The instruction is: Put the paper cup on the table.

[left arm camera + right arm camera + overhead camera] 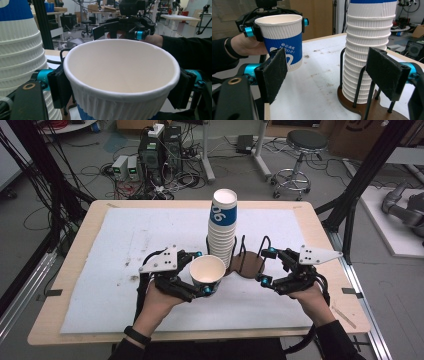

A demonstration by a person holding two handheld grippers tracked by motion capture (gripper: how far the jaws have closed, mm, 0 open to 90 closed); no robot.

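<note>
White ribbed paper forms the single cup [207, 274] that the left gripper [199, 272] clamps between its two black jaws just under the rim, mouth up and lifted off the table [125, 240]. In the left gripper view the pads press the cup [121, 75] wall at 9 and 3 o'clock. In the right gripper view the same cup [281, 37] shows a blue band with white lettering below its ribbed top, held upright beside the person's left hand [247, 45].

At 1 o'clock from the held cup stands a tall stack of cups [222, 227], its top cup banded in blue, seated on a dark round wooden holder [250, 265] fenced by thin black wire hoops. The held cup sits just beside the foot of the stack; contact cannot be judged.

At 3 o'clock from the holder, the right gripper [267, 266] has its jaws spread wide with nothing between them; in its own view the pads frame the stack [367, 50] and the holder's hoops without touching either.

A pale blue mat [150, 230] covers the tabletop, stained at about 9 o'clock from the left gripper.
</note>
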